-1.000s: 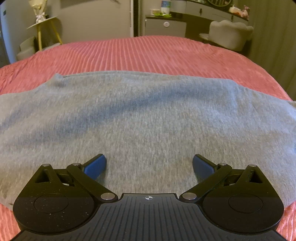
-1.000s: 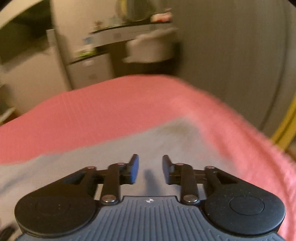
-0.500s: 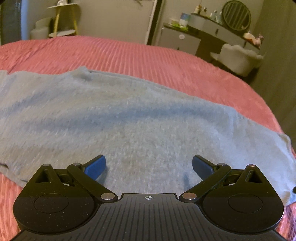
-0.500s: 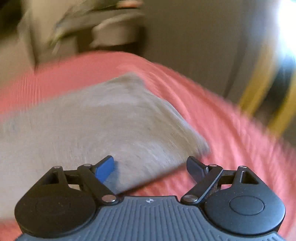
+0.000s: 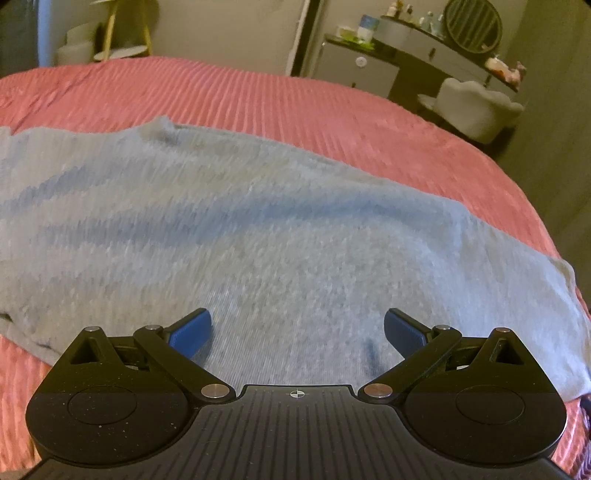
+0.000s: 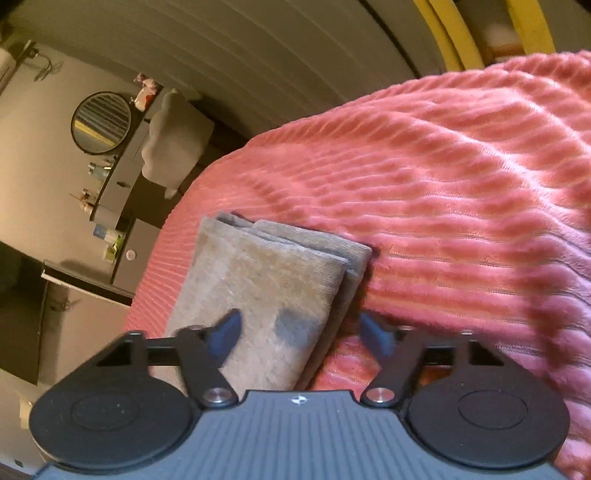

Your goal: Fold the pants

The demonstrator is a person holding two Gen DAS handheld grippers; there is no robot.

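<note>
Grey pants (image 5: 258, 229) lie flat across a pink ribbed bedspread (image 5: 295, 96), running left to right in the left wrist view. My left gripper (image 5: 297, 325) hovers open over their near middle, with nothing between its blue pads. In the right wrist view, which is rolled sideways, the stacked leg ends of the pants (image 6: 266, 273) show several layers. My right gripper (image 6: 301, 332) sits low over that end with its jaws closing. The cloth's side edge lies between the fingers, and the pads do not press on it.
The bedspread (image 6: 461, 206) drops off at the bed's right edge. Beyond the bed stand a dresser with a round mirror (image 5: 472, 22), a pale upholstered chair (image 5: 476, 107) and a yellow-legged side table (image 5: 125, 33). A grey curtain (image 6: 277, 48) hangs to the right.
The right gripper rolled sideways and swept down to the pants' leg end; its jaws opened wide, then narrowed. The left gripper shifted and tilted a little early on, then held still.
</note>
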